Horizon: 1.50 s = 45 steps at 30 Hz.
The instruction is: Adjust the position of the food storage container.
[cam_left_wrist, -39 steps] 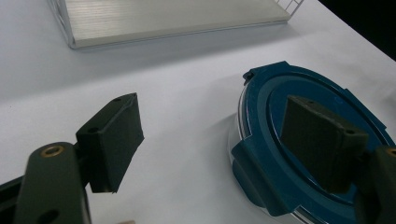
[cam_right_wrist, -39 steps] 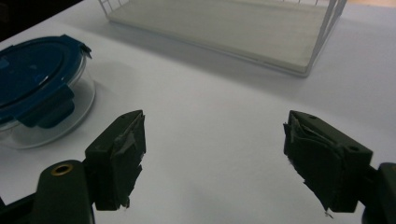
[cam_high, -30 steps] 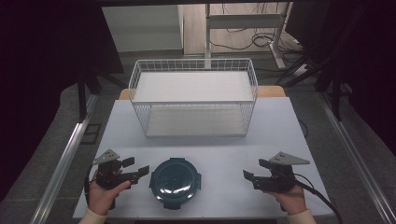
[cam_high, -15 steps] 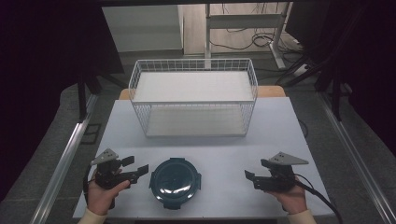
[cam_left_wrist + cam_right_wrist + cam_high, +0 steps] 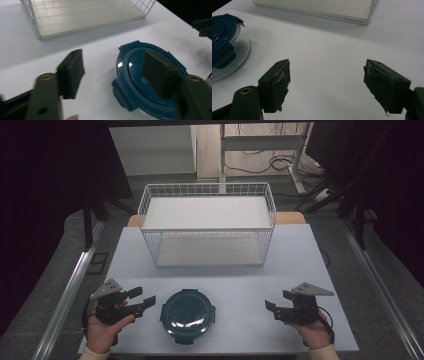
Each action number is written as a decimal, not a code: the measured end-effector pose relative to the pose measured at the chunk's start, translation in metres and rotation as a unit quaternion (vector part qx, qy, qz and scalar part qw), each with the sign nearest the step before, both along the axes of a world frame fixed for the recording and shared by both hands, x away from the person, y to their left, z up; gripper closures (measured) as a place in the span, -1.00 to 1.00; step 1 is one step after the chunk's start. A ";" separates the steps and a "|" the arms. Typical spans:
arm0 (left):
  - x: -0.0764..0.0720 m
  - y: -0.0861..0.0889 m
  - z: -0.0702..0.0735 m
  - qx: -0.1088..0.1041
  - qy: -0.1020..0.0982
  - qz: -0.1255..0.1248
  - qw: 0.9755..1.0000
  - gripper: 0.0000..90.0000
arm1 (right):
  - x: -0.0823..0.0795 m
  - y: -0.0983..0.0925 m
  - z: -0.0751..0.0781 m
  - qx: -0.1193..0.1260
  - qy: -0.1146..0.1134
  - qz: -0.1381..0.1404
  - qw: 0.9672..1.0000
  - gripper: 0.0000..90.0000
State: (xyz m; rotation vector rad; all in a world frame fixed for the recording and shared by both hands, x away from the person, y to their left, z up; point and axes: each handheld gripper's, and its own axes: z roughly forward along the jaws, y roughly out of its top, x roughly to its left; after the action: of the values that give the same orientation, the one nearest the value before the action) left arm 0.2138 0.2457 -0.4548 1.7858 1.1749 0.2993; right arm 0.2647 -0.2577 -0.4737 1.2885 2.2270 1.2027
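The blue-lidded container (image 5: 187, 314) sits on the white bench (image 5: 240, 285) before the wire basket (image 5: 207, 227), between the left gripper (image 5: 146, 301), its unclenched jaws just narrowing beside it, and the released right gripper (image 5: 270, 307).

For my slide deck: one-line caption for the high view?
Left tool beside a blue-lidded round container, right tool apart, white wire basket behind.

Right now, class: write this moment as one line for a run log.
left gripper: open, jaws just closing, beside container | right gripper: open, holding nothing | container: lid on, on table | basket: behind container
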 end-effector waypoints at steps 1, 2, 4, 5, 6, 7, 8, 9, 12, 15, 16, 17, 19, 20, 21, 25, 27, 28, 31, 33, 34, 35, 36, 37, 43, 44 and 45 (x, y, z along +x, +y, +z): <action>-0.003 0.000 0.002 0.009 -0.001 -0.008 1.000 -0.04 | -0.001 0.001 0.001 -0.001 -0.004 0.001 1.000 -0.53; -0.003 0.000 0.002 0.009 -0.001 -0.008 1.000 0.02 | -0.001 0.001 0.001 -0.001 -0.004 0.001 1.000 -0.53; -0.005 -0.001 0.005 0.017 -0.002 -0.017 1.000 0.17 | -0.002 0.002 0.002 -0.004 -0.007 0.005 1.000 -0.53; -0.007 -0.001 0.006 0.019 -0.002 -0.020 1.000 0.27 | -0.002 0.002 0.001 -0.005 -0.007 0.004 1.000 -0.53; -0.008 -0.001 0.006 0.020 -0.001 -0.024 1.000 0.27 | -0.002 0.002 0.001 -0.005 -0.007 0.004 1.000 -0.53; -0.008 -0.002 0.006 0.020 0.001 -0.026 0.999 0.44 | -0.002 0.002 0.001 -0.004 -0.005 0.004 1.000 -0.53; -0.009 -0.002 0.006 0.020 0.003 -0.028 0.999 0.44 | -0.002 0.002 0.001 -0.004 -0.005 0.004 1.000 -0.53; -0.009 -0.002 0.005 0.023 0.005 -0.029 0.999 0.52 | -0.002 0.003 0.000 -0.004 -0.006 0.005 1.000 -0.53; -0.011 -0.002 0.002 0.024 0.016 -0.039 0.999 0.73 | -0.002 0.004 0.000 -0.006 -0.006 0.004 1.000 -0.53; -0.017 0.001 0.000 0.024 0.024 -0.047 0.998 0.91 | -0.002 0.004 0.000 -0.006 -0.005 0.003 1.000 -0.53; -0.019 0.002 -0.001 0.023 0.026 -0.051 0.998 0.91 | -0.002 0.004 0.000 -0.006 -0.004 0.003 1.000 -0.53; -0.021 0.003 -0.003 0.021 0.029 -0.052 0.998 0.98 | -0.002 0.004 0.000 -0.009 -0.004 0.003 1.000 -0.53; -0.023 0.007 -0.007 0.019 0.035 -0.048 0.998 1.00 | -0.002 0.004 -0.001 -0.011 -0.004 0.002 1.000 -0.53; -0.025 0.009 -0.011 0.019 0.042 -0.046 0.998 1.00 | -0.002 0.004 -0.001 -0.011 -0.004 0.002 1.000 -0.53; -0.027 0.007 -0.016 0.021 0.052 -0.053 0.997 1.00 | -0.002 0.004 -0.001 -0.011 -0.002 0.001 1.000 -0.53; -0.031 -0.003 -0.021 0.037 0.058 -0.075 0.995 1.00 | -0.002 0.005 -0.001 -0.013 -0.002 0.001 1.000 -0.53; -0.033 -0.012 -0.025 0.048 0.064 -0.090 0.993 1.00 | -0.003 0.006 -0.001 -0.013 -0.002 0.003 1.000 -0.53; -0.033 -0.012 -0.025 0.048 0.064 -0.090 0.993 1.00 | -0.003 0.006 -0.001 -0.013 -0.002 0.003 1.000 -0.53; -0.033 -0.017 -0.030 0.058 0.077 -0.095 0.991 1.00 | -0.003 0.008 -0.002 -0.016 -0.002 0.003 1.000 -0.53; -0.033 -0.019 -0.034 0.061 0.087 -0.098 0.989 1.00 | -0.003 0.007 -0.002 -0.018 -0.002 0.004 1.000 -0.53; -0.033 -0.020 -0.036 0.063 0.091 -0.100 0.989 1.00 | -0.003 0.007 -0.002 -0.018 -0.002 0.004 1.000 -0.53; -0.033 -0.021 -0.038 0.064 0.095 -0.102 0.988 1.00 | -0.003 0.007 -0.003 -0.018 -0.003 0.003 1.000 -0.53; -0.033 -0.022 -0.040 0.065 0.098 -0.105 0.988 1.00 | -0.003 0.007 -0.003 -0.019 -0.003 0.003 1.000 -0.53; -0.033 -0.024 -0.042 0.067 0.101 -0.107 0.987 1.00 | -0.003 0.007 -0.003 -0.019 -0.002 0.003 1.000 -0.53; -0.031 -0.033 -0.045 0.074 0.105 -0.118 0.985 1.00 | -0.002 0.006 -0.003 -0.020 -0.004 0.003 1.000 -0.53; -0.031 -0.033 -0.045 0.077 0.107 -0.119 0.984 1.00 | -0.002 0.006 -0.003 -0.020 -0.004 0.003 1.000 -0.53; -0.030 -0.034 -0.046 0.079 0.108 -0.120 0.984 1.00 | -0.003 0.007 -0.003 -0.020 -0.004 0.005 1.000 -0.53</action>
State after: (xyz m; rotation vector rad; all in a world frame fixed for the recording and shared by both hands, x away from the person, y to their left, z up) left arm 0.1834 0.2118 -0.5005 2.1185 1.0918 0.0582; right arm 0.2620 -0.2503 -0.4769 1.2576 2.2422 1.1583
